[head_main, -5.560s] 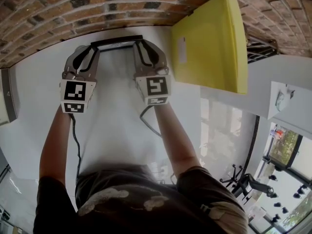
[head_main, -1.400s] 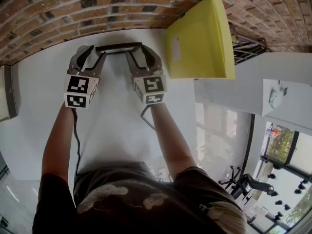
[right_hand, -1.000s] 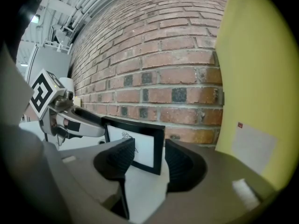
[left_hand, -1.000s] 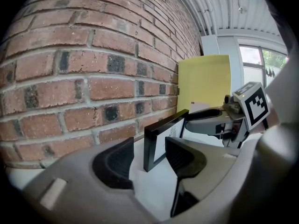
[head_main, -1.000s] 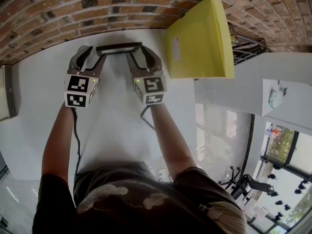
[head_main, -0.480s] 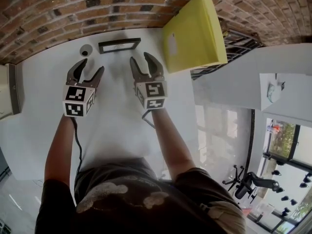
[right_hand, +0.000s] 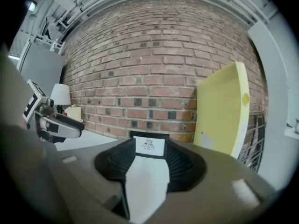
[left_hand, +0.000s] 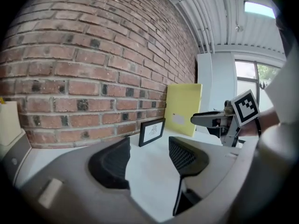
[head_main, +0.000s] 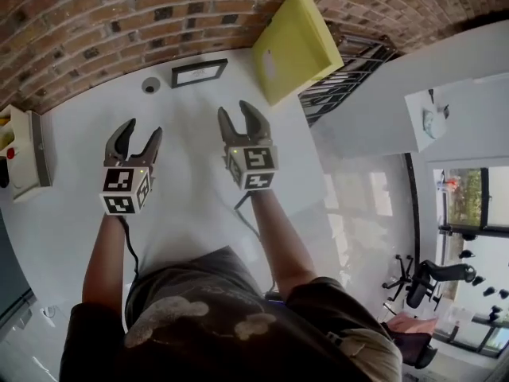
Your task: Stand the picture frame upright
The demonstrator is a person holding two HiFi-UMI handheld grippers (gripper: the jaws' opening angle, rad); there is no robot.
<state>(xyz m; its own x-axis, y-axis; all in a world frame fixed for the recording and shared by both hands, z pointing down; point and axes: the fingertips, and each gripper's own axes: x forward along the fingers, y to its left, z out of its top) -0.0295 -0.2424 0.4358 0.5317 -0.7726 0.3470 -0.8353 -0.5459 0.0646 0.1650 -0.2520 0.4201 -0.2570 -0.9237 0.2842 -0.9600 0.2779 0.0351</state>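
Picture frame point(head_main: 199, 72) stands upright at the rear of the counter point(head_main: 183, 205), beside the brick wall point(head_main: 119, 14). Left tongs point(head_main: 141, 127) and right tongs point(head_main: 236, 110) are apart, empty and well clear of it; the left jaws have just been closing slightly. Risk: any nudge could topple the narrow-footed frame. Bare counter surrounds both tongs; a yellow board point(head_main: 294, 42) bounds the right.

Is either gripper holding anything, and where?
Nothing is held. Left gripper and right gripper are open, empty; the left's jaws have just closed slightly. The picture frame stands free.

White tbl point(head_main: 187, 161): pic frame point(head_main: 199, 72), yellow board point(head_main: 294, 42), sm. disc point(head_main: 150, 85).
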